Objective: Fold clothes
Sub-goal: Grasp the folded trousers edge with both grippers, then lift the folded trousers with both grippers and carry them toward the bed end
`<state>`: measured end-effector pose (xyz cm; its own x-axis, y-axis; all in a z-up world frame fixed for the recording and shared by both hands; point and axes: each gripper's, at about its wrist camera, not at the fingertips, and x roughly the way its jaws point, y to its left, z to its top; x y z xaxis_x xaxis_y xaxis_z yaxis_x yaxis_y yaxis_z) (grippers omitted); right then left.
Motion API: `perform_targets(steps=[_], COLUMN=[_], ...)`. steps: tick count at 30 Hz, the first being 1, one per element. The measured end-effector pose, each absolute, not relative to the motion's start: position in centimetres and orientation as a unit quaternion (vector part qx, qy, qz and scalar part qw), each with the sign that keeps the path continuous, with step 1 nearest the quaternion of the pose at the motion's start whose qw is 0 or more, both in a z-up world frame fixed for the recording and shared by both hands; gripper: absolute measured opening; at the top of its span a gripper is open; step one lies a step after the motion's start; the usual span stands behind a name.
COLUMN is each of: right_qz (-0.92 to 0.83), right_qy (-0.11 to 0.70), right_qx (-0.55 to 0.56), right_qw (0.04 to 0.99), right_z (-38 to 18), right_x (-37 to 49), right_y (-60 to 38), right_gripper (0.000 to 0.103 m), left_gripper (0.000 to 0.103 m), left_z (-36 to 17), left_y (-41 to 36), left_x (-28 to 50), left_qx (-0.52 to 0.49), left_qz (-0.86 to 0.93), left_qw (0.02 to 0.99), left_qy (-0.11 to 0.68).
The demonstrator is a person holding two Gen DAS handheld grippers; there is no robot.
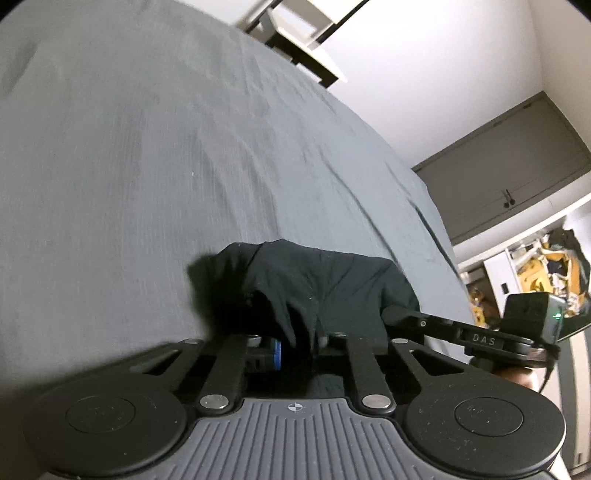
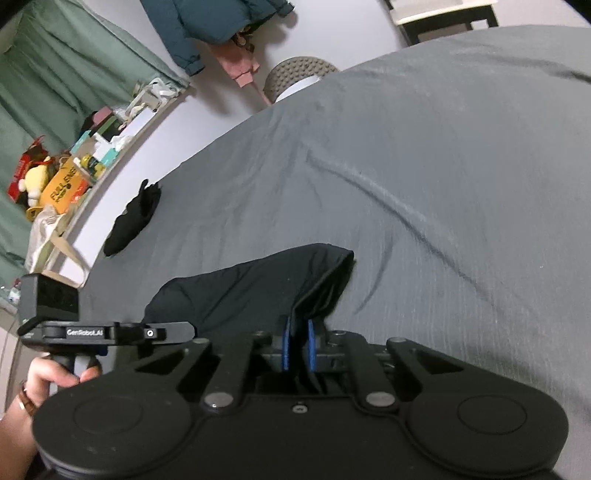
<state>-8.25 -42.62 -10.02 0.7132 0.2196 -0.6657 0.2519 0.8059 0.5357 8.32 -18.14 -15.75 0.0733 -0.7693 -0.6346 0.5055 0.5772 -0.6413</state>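
Both of my grippers hold one black garment (image 2: 255,291) over a grey bedsheet (image 2: 443,166) that covers the whole bed. In the right wrist view, my right gripper (image 2: 297,345) has its blue pads (image 2: 285,343) closed on a fold of the dark cloth, which rises from between them and drapes away to the left in a low, slack span just above the sheet. The left gripper (image 2: 107,332) shows at the left edge of that view, a hand (image 2: 59,373) wrapped round its grip, a watch strap at the wrist.

In the left wrist view, my left gripper (image 1: 295,343) is buried in bunched black fabric; one blue pad (image 1: 277,352) shows beside the cloth, the other is hidden, and the fingers appear clamped on the garment. The right gripper (image 1: 480,336) reaches in from the right edge, touching the same bundle.

A second small black item (image 2: 133,218) lies well apart near the bed's far left edge. Beyond it, a shelf (image 2: 92,155) along the wall is crowded with boxes and a yellow plush toy (image 2: 35,181), green curtains (image 2: 74,66) hang behind, and a teal jacket (image 2: 207,26) hangs on the white wall.
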Motion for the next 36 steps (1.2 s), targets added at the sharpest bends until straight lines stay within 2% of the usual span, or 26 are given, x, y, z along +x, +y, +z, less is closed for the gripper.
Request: perform_targets(steps=[5,15,27,33,36], right_qz=[-0.019,0.015,0.148,0.175,0.172], right_qy=[0.356,0.333,0.308,0.325,0.337], right_qx=[0.274,0.231,0.220,0.220,0.207], right_qw=[0.893,0.914,0.914,0.903,0.902], right_z=[-8.1,-4.2,1.3,1.4,0.7], right_x=[-8.6,-3.1,17.1,26.6,30.1], right_y=[-40.8,-36.6,-25.4,-19.2,-17.1], right_gripper=[0.009,0.009,0.009,0.009,0.009], left_gripper=[0.012,0.012,0.012,0.012,0.012], left_z=[-13.9,-7.7,1.2,0.5,-1.3], left_y=[-18.5,-12.2,2.6,9.4,10.3], left_x=[6.5,9.7,24.9,33.0,35.9], left_qx=[-0.063,-0.059,-0.029,-0.028,-0.028], left_qz=[-0.445,-0.393,-0.275,-0.211,-0.187], left_qw=[0.761,0.824,0.892,0.905,0.906], left_qy=[0.468,0.405,0.357,0.367,0.378])
